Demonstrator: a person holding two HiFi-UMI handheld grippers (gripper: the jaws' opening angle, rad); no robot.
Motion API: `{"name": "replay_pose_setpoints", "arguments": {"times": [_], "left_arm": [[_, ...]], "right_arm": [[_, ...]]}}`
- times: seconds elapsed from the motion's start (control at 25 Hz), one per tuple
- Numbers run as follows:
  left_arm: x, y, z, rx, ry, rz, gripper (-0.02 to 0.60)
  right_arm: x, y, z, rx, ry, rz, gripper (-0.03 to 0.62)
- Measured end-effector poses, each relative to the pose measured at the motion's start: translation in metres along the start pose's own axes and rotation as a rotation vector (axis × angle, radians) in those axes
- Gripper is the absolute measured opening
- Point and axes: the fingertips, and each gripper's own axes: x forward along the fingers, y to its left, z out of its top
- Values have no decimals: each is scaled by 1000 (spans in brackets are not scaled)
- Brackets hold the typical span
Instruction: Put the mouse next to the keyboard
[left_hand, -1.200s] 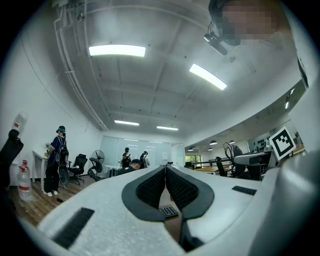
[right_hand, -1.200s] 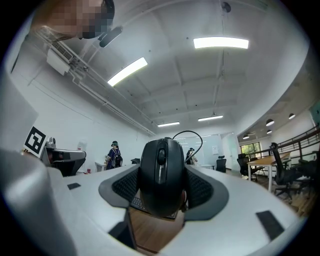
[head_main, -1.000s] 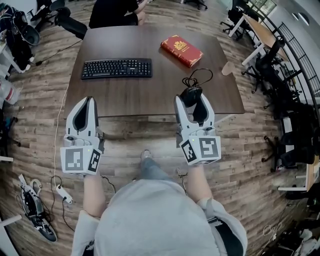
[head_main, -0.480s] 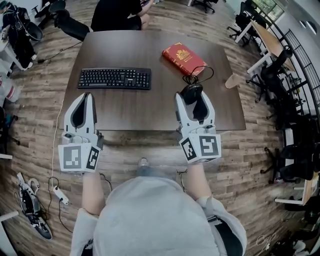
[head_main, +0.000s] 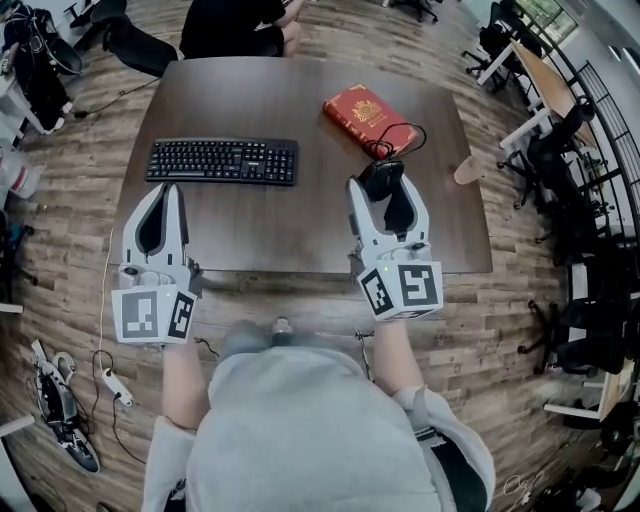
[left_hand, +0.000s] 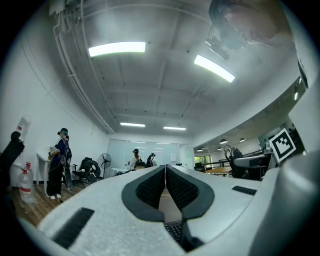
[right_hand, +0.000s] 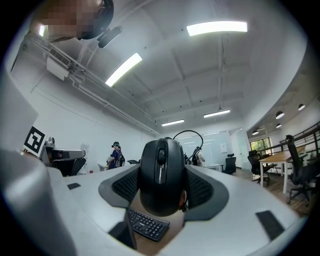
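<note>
Black and glossy, the mouse (right_hand: 161, 170) is pinched between the dark pads of the right claw (right_hand: 162, 184), whose jaws are pressed against its two sides. Its cable (head_main: 398, 137) is seen looping away behind it. In the head view both forearms are stretched forward from the body, side by side and well apart. The marker cubes are turned toward the person and the jaws are pointed away over the near part of the brown worktop (head_main: 250, 85).

The right arm is reached a little further out, so the mouse is held over the right front part of the worktop, near the red book (head_main: 363, 117) that lies just beyond it. Whether the mouse is touching the wood cannot be told. The mouse is well apart from the keyboard (head_main: 222, 161), which lies to its left, closer to the other arm.

The left claw (head_main: 163, 197) is held just short of the keyboard's near edge. In its own view the jaws are drawn almost together, with only a narrow slit left, and nothing is gripped; a few keys are seen through the gap below.
</note>
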Motion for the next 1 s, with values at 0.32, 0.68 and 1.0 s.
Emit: {"name": "replay_pose_setpoints", "arguments": {"times": [0.32,0.68,1.0], "left_arm": [[21,17,-13,18,28,-17,12],[78,50,-20,-4,15,-58,12],[131,82,-33,-29,16,-105,12]], "right_arm": [[28,1,-12,0,21,-6,242],[77,-10,-21,-1,32,-69,242],[118,-25,-37,10,56,-152,242]]}}
